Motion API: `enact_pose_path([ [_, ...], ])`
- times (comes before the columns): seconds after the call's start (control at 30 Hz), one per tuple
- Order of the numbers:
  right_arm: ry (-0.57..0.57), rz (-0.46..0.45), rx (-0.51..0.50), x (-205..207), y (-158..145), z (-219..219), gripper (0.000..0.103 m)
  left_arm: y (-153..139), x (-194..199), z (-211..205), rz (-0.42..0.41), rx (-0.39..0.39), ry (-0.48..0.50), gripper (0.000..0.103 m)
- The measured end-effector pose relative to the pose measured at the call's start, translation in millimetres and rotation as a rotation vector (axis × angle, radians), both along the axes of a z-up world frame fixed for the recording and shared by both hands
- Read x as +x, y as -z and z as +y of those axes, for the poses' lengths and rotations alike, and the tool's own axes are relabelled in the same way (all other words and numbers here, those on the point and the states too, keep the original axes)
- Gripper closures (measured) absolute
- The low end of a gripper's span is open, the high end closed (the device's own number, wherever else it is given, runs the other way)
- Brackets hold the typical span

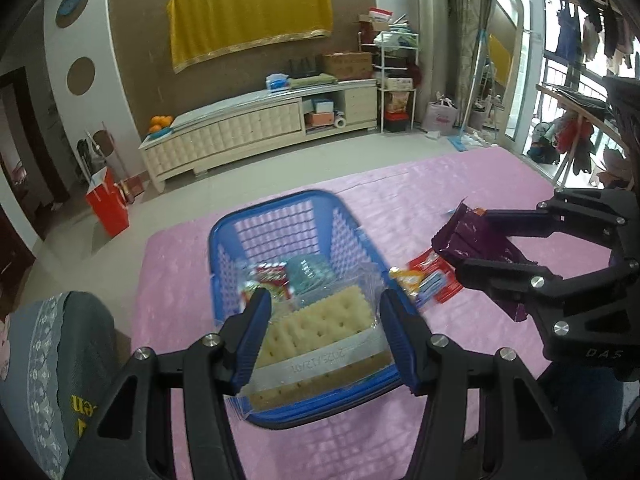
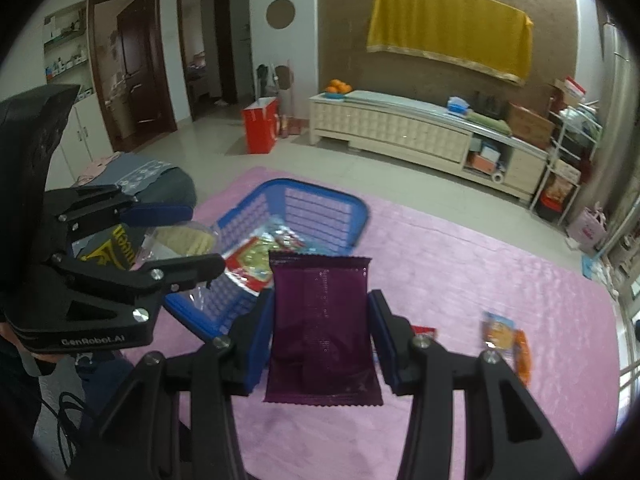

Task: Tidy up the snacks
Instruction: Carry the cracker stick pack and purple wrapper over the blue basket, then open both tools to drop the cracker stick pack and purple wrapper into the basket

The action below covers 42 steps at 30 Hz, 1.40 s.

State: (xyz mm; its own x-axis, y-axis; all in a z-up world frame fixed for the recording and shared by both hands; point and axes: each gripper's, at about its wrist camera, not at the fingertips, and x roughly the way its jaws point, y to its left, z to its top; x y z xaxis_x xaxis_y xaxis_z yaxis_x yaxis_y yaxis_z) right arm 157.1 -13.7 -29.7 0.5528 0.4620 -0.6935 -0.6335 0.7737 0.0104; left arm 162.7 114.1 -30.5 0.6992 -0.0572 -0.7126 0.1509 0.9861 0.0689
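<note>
My left gripper [image 1: 322, 320] is shut on a clear pack of square crackers [image 1: 320, 332], held above the near end of the blue plastic basket [image 1: 272, 224]. Several small snack packs [image 1: 280, 280] lie on the basket floor. My right gripper [image 2: 320, 320] is shut on a purple snack packet [image 2: 320, 320], held upright over the pink table cover just right of the basket [image 2: 320, 208]. In the left wrist view the right gripper [image 1: 472, 240] hangs at the right with that purple packet [image 1: 468, 240]. The right wrist view shows the left gripper [image 2: 200, 236] with the crackers [image 2: 184, 242] at the left.
Loose snacks lie on the pink table cover [image 1: 460, 192]: a red and orange pile [image 1: 428, 284] right of the basket, and an orange and blue pack [image 2: 504, 340] beside the right gripper. A grey cushioned seat [image 1: 52, 360] stands at the table's left. Beyond are floor and a TV cabinet [image 1: 260, 128].
</note>
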Motion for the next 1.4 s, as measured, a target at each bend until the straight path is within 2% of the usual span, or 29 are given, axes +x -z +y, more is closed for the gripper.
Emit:
enact_pose_path([
  [0.27, 0.009, 0.02, -0.042, 7, 15, 28, 0.052, 22, 5, 20, 0.023, -0.013, 0.016, 0.049],
  [0.67, 0.048, 0.038, -0.087, 13, 28, 33, 0.052, 51, 29, 22, 0.08, -0.06, 0.038, 0.046],
  [0.73, 0.052, 0.042, -0.09, 12, 30, 32, 0.052, 51, 28, 24, 0.079, -0.078, 0.037, 0.042],
  [0.8, 0.055, 0.045, -0.091, 12, 30, 31, 0.052, 49, 27, 24, 0.068, -0.078, 0.027, 0.03],
  [0.83, 0.057, 0.045, -0.092, 11, 30, 31, 0.052, 48, 26, 23, 0.063, -0.075, 0.025, 0.029],
  [1.1, 0.05, 0.034, -0.08, 7, 22, 33, 0.052, 32, 12, 34, 0.032, -0.07, 0.011, 0.028],
  [1.4, -0.019, 0.018, -0.078, 2, 17, 61, 0.052, 26, -5, 63, 0.012, -0.054, -0.046, 0.028],
])
